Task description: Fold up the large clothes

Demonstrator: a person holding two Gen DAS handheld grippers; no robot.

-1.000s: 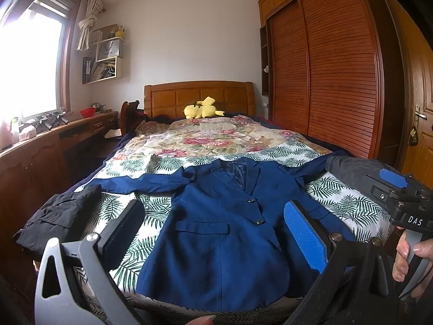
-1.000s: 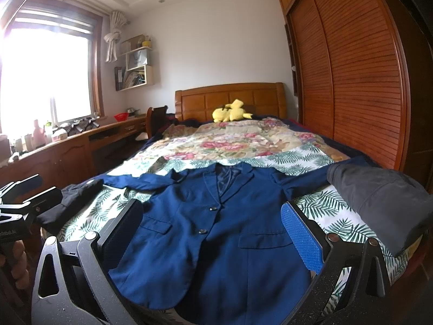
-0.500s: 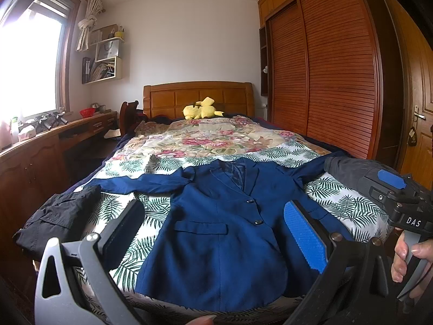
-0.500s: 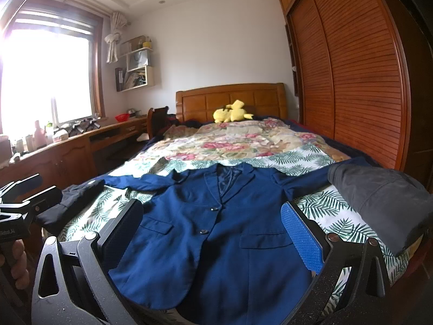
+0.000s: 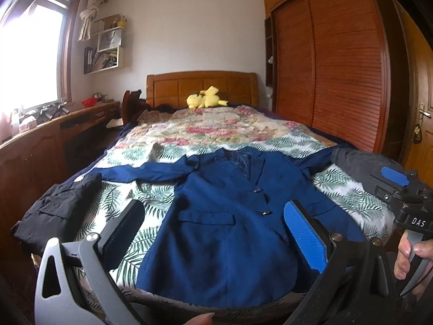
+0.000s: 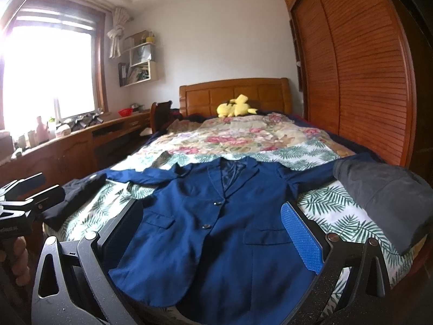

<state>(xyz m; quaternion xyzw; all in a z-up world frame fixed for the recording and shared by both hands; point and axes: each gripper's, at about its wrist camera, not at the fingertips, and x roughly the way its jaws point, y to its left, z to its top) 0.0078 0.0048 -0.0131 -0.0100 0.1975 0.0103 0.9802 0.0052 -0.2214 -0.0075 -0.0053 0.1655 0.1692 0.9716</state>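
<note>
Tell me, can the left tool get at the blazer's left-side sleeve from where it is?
Probably yes. The left tool is open and empty, and the sleeve lies flat on the bedspread with nothing on it; the black garment sits beside its cuff.

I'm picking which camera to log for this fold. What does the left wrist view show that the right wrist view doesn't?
Only the left wrist view shows the door handle at the far right, and the right tool with the hand holding it. Only the right wrist view shows the pink bottle on the window counter, and the left tool at its left edge. Both show the blue jacket spread flat on the bed, the yellow plush toy, the black garment and the grey garment. Both tools are open.
</note>
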